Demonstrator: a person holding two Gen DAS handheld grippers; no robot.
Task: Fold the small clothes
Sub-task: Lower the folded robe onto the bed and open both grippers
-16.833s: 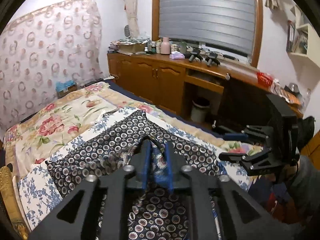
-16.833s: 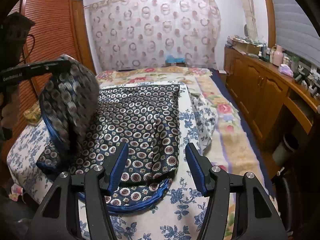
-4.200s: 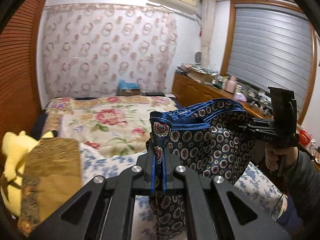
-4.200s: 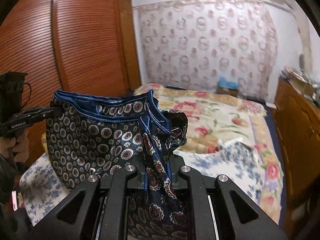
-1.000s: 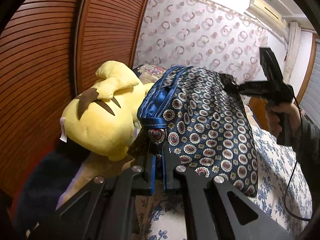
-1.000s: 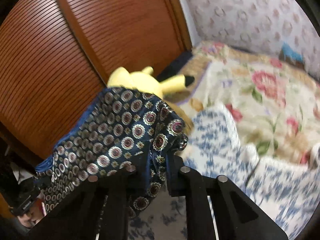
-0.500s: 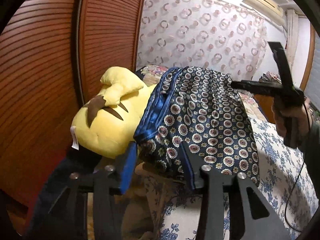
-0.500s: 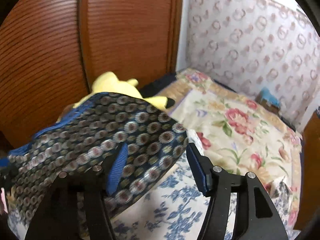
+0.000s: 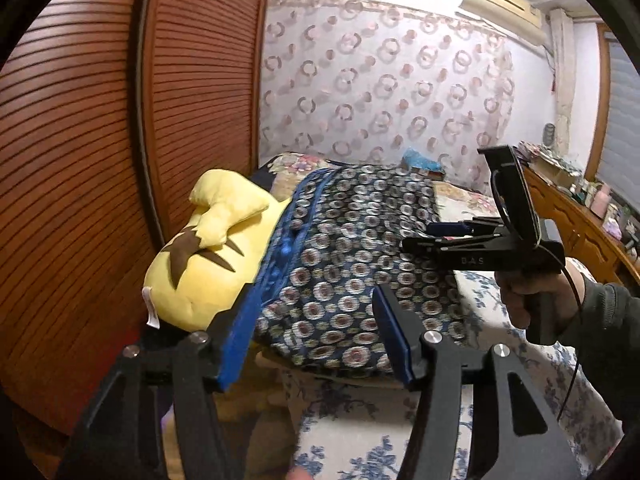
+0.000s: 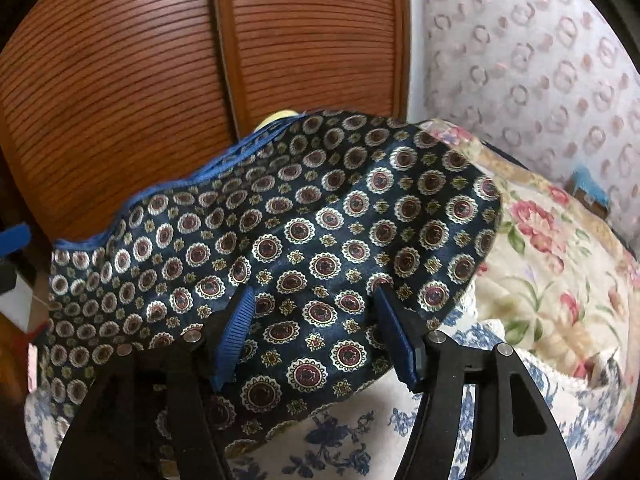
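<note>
Bed (image 9: 472, 432) w/ blue-floral sheet is taking up the lower part of both views; a rose-print quilt (image 10: 552, 264) is lying further back toward the curtain. Slatted wardrobe (image 9: 100, 140) is standing along the bed's far-left side.

The cloth (image 10: 304, 232) – navy, medallion print, blue piping – is lying folded in a flat pad at the bed's wardrobe side, draped partly over a yellow plush (image 9: 212, 256) and partly on the sheet. Its long axis is running roughly along the piped edge, from near the L gripper back toward the curtain.

Key relation: cloth is lying straight ahead of and just below both grippers. L gripper (image 9: 316, 336) is sitting at the near, piped end; R gripper (image 10: 316, 336) is coming at it from the side, over the middle of the pad. Both look abt equally near; neither is far off.

L gripper: jaws opening, roughly half-wide, blue pads apart and not pressing on anything – cloth is showing in the gap beyond them, not gripped. R gripper: jaws standing abt as wide, steady, cloth under/between the fingers but pads not pinching it. In the L view the R gripper is hovering over the pad, held by a hand (image 9: 528, 296) in a dark sleeve.

Containers: none in play; nothing is holding the cloth but plush and bed.

Judgement: fold looks done and cloth released; next prob. withdrawing or patting flat. Risk: pad sliding off the plush.
</note>
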